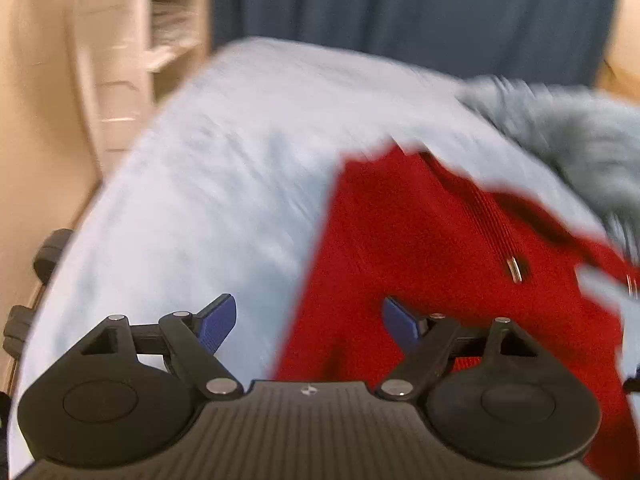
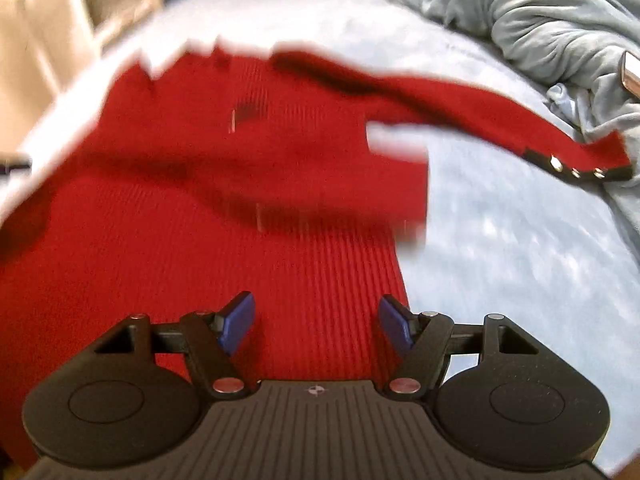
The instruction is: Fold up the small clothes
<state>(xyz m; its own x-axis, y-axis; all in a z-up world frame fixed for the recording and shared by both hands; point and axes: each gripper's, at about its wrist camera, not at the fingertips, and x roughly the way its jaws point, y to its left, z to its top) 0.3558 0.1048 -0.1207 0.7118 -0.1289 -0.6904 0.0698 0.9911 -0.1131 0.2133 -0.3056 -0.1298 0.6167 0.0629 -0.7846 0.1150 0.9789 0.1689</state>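
A small red ribbed garment lies spread on a light blue blanket. It fills the right half of the left wrist view and the left and middle of the right wrist view. A strap with metal snaps trails to the right. My left gripper is open and empty, over the garment's left edge. My right gripper is open and empty, over the garment's right edge. Both views are motion-blurred.
A crumpled grey-blue cloth lies at the far right of the blanket; it also shows in the left wrist view. A cream shelf unit stands left, beyond the blanket's edge. A dark blue curtain hangs behind.
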